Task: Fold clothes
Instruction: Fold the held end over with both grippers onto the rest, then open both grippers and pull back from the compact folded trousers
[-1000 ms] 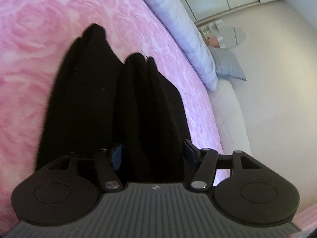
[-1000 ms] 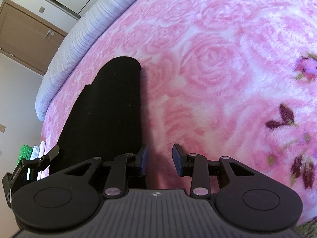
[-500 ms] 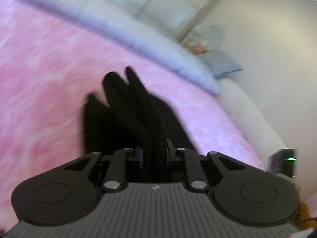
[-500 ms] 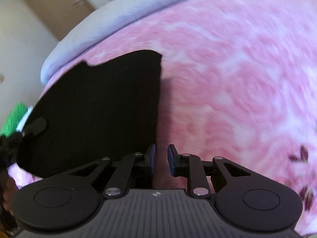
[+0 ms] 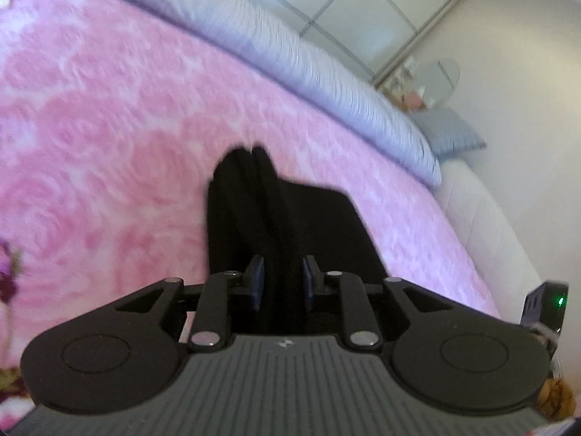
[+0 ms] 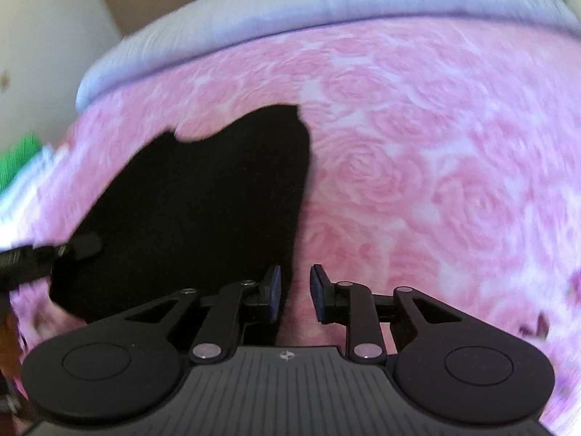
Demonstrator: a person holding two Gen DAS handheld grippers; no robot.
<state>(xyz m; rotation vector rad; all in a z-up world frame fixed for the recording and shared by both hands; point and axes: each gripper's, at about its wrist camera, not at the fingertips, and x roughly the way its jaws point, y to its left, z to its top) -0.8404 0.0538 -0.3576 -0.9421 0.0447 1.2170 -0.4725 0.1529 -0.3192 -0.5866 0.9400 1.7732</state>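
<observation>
A black garment (image 5: 290, 218) lies on the pink rose-patterned blanket (image 5: 109, 127). My left gripper (image 5: 280, 283) is shut on a bunched fold of the black garment, which runs forward from between its pads. In the right wrist view the same black garment (image 6: 203, 210) spreads out to the left. My right gripper (image 6: 294, 292) sits at the garment's right edge over the blanket (image 6: 417, 181), its jaws a little apart with nothing between them. The left gripper's tip (image 6: 72, 249) shows at the garment's left side.
A lilac-grey pillow roll (image 5: 308, 61) runs along the far edge of the bed. A white bed frame (image 5: 490, 225) and a wall with mirrored wardrobe doors (image 5: 345, 3) lie to the right. A green and white item (image 6: 18, 160) sits off the bed's left side.
My left gripper closed on the garment's fold and lifted and swung it. My right gripper narrowed, then opened slightly. Both views shifted toward the pillow end, and the garment spread wider in the right view.
</observation>
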